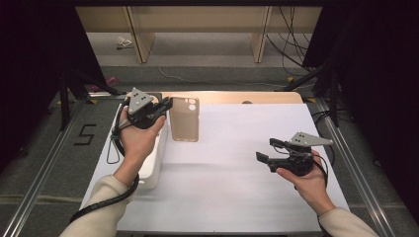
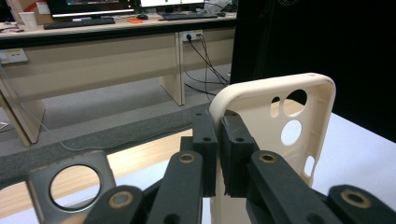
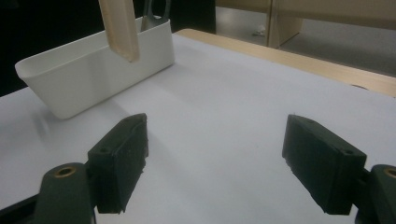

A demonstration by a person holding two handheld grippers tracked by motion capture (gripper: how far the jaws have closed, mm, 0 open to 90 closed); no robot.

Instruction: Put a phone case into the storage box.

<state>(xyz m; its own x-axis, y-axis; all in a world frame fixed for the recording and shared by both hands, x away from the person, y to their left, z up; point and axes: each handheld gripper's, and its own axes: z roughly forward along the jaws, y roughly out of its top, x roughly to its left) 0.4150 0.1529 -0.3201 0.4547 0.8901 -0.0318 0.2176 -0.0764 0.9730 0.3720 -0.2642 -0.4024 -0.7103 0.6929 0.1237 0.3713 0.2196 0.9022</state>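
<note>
The left gripper (image 1: 165, 104), at about ten o'clock on the white table sheet (image 1: 237, 197), has its jaws clamped on the side rim of a beige plastic phone case with round camera cut-outs (image 1: 184, 118). Pinching the thin edge lets the case hang clear of the sheet, apparently lifted, though the high view cannot confirm the gap. The case sits just beside the long white plastic bin (image 1: 157, 163) at nine o'clock, probably its source or its destination. The right gripper (image 1: 266, 152) hovers at four o'clock, well apart, jaws spread wide and holding nothing, perhaps kept ready to take the case's free side or steady it.
</note>
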